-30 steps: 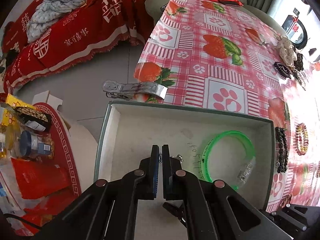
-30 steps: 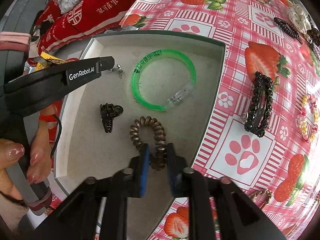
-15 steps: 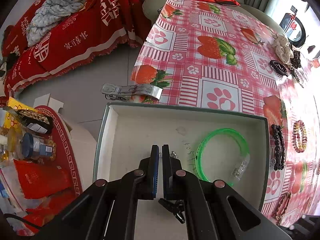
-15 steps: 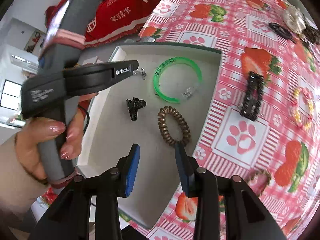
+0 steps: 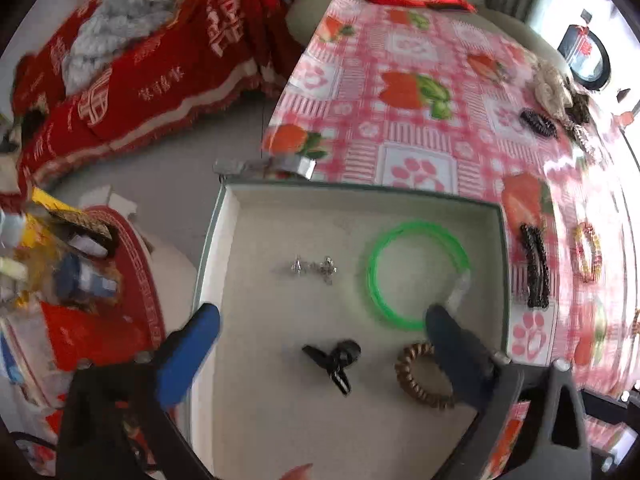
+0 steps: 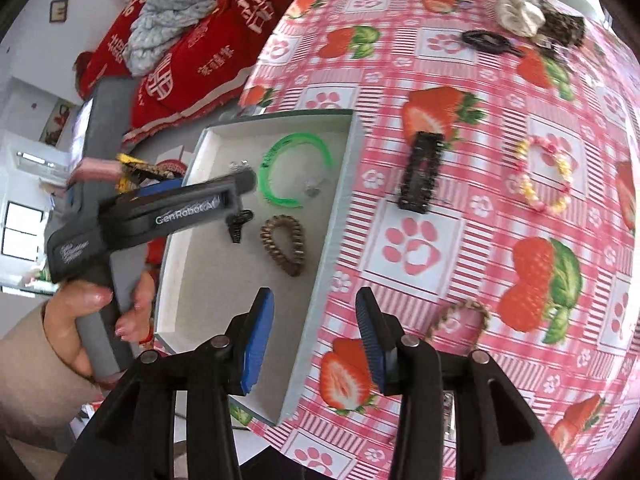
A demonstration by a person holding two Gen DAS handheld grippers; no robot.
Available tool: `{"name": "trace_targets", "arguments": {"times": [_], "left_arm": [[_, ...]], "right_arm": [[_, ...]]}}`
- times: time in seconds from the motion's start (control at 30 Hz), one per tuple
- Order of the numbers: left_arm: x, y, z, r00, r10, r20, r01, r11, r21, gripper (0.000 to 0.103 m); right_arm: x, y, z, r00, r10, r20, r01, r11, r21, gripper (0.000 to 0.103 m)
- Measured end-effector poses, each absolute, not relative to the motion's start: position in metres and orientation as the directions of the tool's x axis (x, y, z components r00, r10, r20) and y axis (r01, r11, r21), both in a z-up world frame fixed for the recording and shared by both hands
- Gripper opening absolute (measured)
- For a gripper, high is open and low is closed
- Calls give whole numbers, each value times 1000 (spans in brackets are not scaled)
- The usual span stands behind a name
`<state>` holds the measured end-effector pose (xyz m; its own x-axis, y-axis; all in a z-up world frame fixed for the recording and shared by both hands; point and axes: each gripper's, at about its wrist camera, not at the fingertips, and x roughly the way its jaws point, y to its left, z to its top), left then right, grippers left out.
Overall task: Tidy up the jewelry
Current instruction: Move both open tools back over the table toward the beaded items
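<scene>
Small silver earrings (image 5: 314, 268) lie loose on the floor of the box (image 5: 208, 248), near its middle, clear of everything else. They look tiny, light and hard, the sort of thing that skitters away; a pinch straight down across the metal is my guess for any re-grip. To their right, toward the box's right wall, sits the green bangle (image 5: 416, 272), a stiff, slick-looking plastic ring best taken across its band. Nearer the front edge lie a black claw clip (image 5: 334, 360), rigid and knobbly, and the brown spiral hair tie (image 5: 420, 376), springy and soft, forgiving wherever it is squeezed.

The left gripper (image 5: 320, 320) hangs above the box with jaws flung wide, having just sprung open, nothing between them but air. The right gripper (image 6: 314, 328) hovers over the box's near right corner, its jaws parted and just been opening too, empty; one finger is above the box floor, the other above the tablecloth (image 6: 500, 184). A hand (image 6: 88, 320) grips the left tool's handle.

Out on the cloth more waits: the black beaded barrette (image 6: 422, 172) just beside the box's right wall, stiff and flat, and the pastel bead bracelet (image 6: 544, 178) farther right, floppy and light. A small braided ring (image 6: 460, 316) lies near the front edge, and a pile of scrunchies (image 6: 520, 12) sits by the far edge.
</scene>
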<state>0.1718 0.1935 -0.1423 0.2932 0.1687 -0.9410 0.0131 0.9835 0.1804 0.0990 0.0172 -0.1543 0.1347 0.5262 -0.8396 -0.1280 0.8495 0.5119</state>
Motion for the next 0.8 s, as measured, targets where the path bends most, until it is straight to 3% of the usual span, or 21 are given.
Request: {"name": "trace_targets", "arguments": {"times": [0.2, 0.27, 0.8], "left_arm": [[160, 165, -140, 332, 196, -923, 62, 971, 229, 103], [159, 151, -139, 340, 178, -923, 82, 973, 218, 103], [165, 41, -141, 293, 18, -956, 275, 956, 103, 103]], "right_arm": [[93, -14, -157, 153, 510, -847, -66, 860, 506, 47], [92, -24, -160, 160, 498, -852, -42, 866, 499, 51], [120, -133, -183, 224, 345, -912, 124, 918, 377, 51]]}}
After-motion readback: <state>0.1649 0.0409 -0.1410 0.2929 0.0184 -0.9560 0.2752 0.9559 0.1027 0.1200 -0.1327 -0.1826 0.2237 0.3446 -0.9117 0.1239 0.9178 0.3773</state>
